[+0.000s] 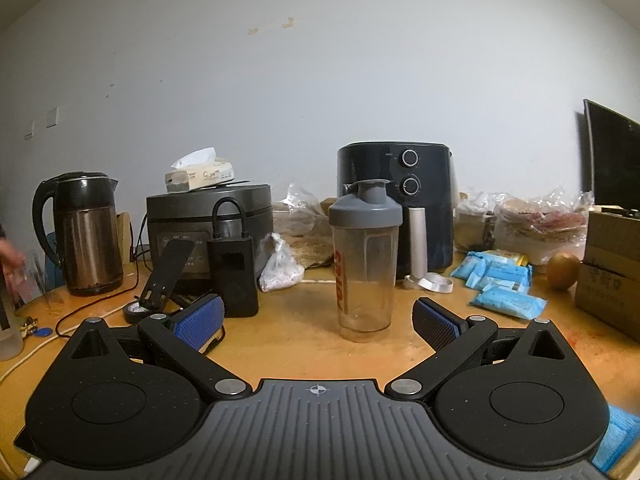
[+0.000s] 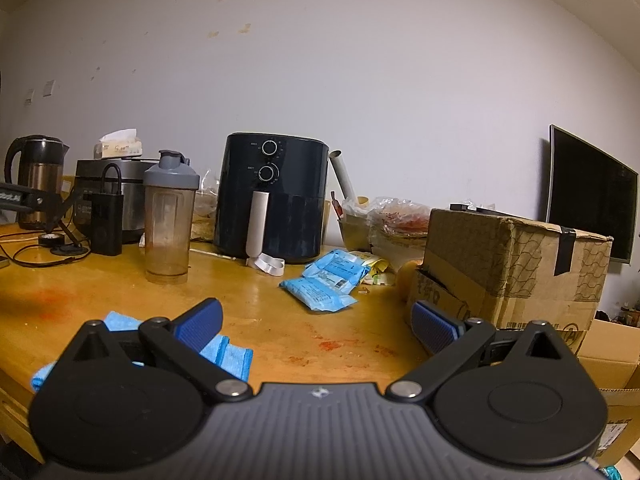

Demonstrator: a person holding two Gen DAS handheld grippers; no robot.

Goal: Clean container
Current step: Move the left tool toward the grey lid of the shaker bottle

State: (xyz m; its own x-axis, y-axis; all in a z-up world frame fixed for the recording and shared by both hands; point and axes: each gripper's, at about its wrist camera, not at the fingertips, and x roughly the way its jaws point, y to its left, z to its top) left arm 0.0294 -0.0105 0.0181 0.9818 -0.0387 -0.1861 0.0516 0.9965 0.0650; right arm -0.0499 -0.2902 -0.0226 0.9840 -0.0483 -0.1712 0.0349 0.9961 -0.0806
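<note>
Both grippers, left (image 1: pixel 318 320) and right (image 2: pixel 316 322), gape wide, empty. Shaker bottle (image 1: pixel 365 260) stands upright. Only the right view shows the blue cloth (image 2: pixel 228 354).

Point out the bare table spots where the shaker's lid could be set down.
Bare wood lies between the shaker and the left gripper, also between the blue cloth and blue packets. Crowded along the wall around the air fryer.

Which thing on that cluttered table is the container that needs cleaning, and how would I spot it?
Find the big dark air fryer with two round dials standing against the wall. Just in front of it, on the wooden table, stands the shaker bottle. It is the only see-through item there: a tall clear cup with a grey flip-cap lid, red lettering down its side and brownish residue inside.
</note>
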